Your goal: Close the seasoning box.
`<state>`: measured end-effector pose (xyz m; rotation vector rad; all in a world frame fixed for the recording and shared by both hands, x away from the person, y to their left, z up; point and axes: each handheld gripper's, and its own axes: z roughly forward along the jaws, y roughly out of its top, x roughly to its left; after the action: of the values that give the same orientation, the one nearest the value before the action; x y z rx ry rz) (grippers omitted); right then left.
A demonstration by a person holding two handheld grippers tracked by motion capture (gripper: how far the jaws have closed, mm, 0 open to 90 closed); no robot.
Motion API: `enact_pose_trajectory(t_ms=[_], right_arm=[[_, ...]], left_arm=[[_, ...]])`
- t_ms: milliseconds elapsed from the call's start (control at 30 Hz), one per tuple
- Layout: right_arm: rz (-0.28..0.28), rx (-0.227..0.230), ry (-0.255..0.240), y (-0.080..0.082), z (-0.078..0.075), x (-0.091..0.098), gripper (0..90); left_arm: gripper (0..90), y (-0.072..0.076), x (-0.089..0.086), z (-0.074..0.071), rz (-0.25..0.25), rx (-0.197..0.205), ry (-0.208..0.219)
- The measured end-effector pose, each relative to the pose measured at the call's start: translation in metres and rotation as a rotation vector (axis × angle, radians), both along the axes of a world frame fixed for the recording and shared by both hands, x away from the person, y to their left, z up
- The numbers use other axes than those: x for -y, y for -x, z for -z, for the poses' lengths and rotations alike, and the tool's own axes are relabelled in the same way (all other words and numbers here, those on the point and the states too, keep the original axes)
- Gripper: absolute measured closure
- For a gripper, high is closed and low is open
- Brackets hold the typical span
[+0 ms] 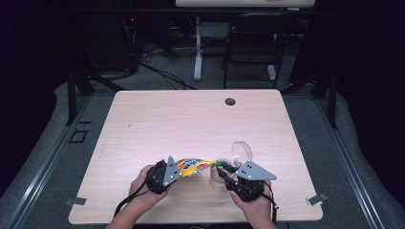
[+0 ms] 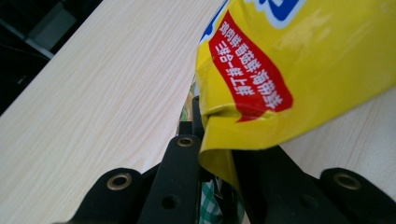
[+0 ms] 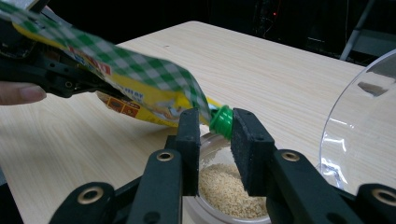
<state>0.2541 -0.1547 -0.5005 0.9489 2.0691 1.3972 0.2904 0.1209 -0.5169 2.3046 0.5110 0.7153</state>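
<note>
A: Step in hand?

B: Judging as pouring or squeezing from a spouted pouch (image 1: 193, 166) into a clear jar (image 3: 224, 186) at 6 o'clock on the bench (image 1: 191, 119). Left claw (image 1: 173, 170) clamping the pouch's rear end; right claw (image 3: 213, 135) closing on the green spout (image 3: 221, 122), directly over the jar mouth.

A: Next move?

B: Probably tilting the rear end higher while keeping the spout centred over the jar. Avoiding side drift.

A: Appearance?

B: Glossy yellow film, crumpling at the grip, bearing a red label and green-white check. Pale fine grains lying in the jar. Clear lid (image 1: 241, 151) standing just beside, at 1 o'clock of the jar.
</note>
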Motion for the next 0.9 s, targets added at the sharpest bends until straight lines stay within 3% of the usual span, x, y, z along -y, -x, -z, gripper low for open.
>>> enact_pose_trajectory(t_ms=[133,467,900], right_arm=[[0.006,0.000,-0.003,0.000,0.000,0.001,71.9],[0.012,0.004,-0.007,0.001,0.000,0.002,71.4],[0.019,-0.002,-0.008,0.001,0.000,0.005,71.4]], left_arm=[[88.3,-0.003,-0.006,0.000,-0.007,-0.029,0.046],[88.2,-0.016,-0.024,-0.001,-0.043,-0.132,0.208],[87.9,-0.026,-0.037,0.003,-0.091,-0.185,0.302]])
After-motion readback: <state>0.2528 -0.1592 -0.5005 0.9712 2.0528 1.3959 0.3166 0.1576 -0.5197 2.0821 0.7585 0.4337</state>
